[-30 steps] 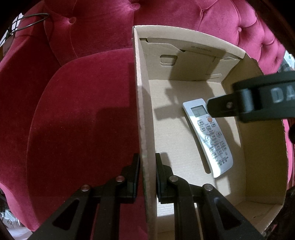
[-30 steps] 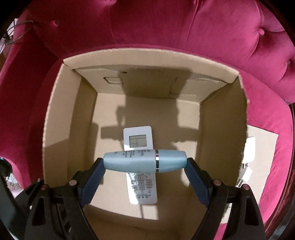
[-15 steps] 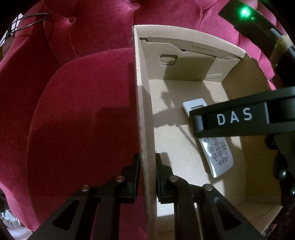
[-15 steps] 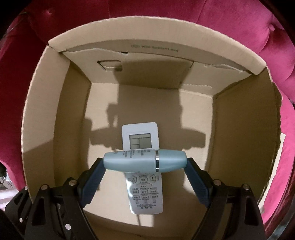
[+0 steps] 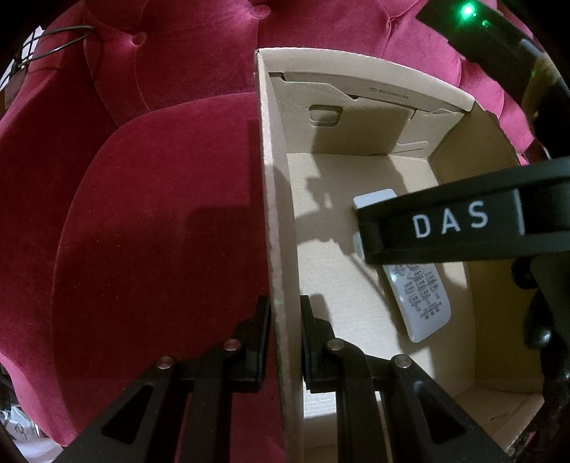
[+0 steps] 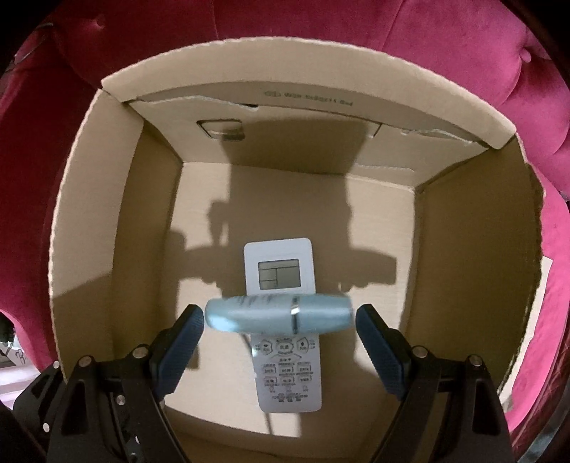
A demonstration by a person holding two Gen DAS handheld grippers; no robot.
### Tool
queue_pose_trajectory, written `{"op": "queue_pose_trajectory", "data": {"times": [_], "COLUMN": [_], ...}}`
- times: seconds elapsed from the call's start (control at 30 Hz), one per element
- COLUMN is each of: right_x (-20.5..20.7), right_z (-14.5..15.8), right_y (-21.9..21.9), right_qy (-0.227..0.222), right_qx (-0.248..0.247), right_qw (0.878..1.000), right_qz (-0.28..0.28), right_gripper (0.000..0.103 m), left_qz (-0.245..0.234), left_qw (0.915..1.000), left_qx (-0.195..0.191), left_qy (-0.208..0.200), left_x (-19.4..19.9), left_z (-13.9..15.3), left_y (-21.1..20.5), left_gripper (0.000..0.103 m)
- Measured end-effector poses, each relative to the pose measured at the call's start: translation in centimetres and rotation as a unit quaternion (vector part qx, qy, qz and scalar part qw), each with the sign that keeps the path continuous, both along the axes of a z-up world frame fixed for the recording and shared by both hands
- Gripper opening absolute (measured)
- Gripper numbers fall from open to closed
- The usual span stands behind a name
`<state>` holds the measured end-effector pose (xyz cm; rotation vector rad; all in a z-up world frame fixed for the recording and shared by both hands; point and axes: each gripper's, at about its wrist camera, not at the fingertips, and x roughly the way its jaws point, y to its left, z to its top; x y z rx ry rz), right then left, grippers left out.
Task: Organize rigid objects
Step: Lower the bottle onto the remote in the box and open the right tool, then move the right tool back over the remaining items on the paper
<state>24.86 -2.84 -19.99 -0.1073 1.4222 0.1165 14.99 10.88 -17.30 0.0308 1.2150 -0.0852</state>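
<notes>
An open cardboard box (image 6: 89,228) sits on a red velvet sofa. A white remote control (image 6: 281,320) lies flat on the box floor; it also shows in the left wrist view (image 5: 424,302). A pale blue tube (image 6: 278,313), blurred, hangs between the fingers of my right gripper (image 6: 279,320), which is open with a gap at each end of the tube. My left gripper (image 5: 285,320) is shut on the box's left wall (image 5: 278,213). The right gripper's black body (image 5: 463,228) reaches into the box in the left wrist view.
The red tufted sofa (image 5: 142,213) surrounds the box, with its backrest (image 6: 320,21) behind. A loop of wire (image 5: 64,39) hangs at the upper left of the sofa.
My right gripper has gone from shut on the blue tube to open, and the tube has come free between the fingers. The right gripper moved deeper over the box. The left gripper has not moved.
</notes>
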Motion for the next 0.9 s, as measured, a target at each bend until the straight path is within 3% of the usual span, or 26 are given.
{"op": "queue_pose_trajectory", "data": {"times": [0.6,0.9], "right_x": [-2.2,-2.8], "right_z": [4.6,8.7], "right_y": [-0.8,-0.9], "right_qy": [-0.054,-0.073], "right_qx": [-0.008,-0.007], "right_qw": [0.999,0.997], "right_qz": [0.001,-0.008], "right_gripper": [0.091,0.095], "left_qz": [-0.001,0.000], "left_qw": [1.0000,1.0000], "left_qx": [0.002,0.002], "left_qy": [0.001,0.000], "left_x": [0.0,0.0], "left_z": [-0.2,-0.3], "left_y": [0.0,0.0], "left_gripper": [0.016,0.016]}}
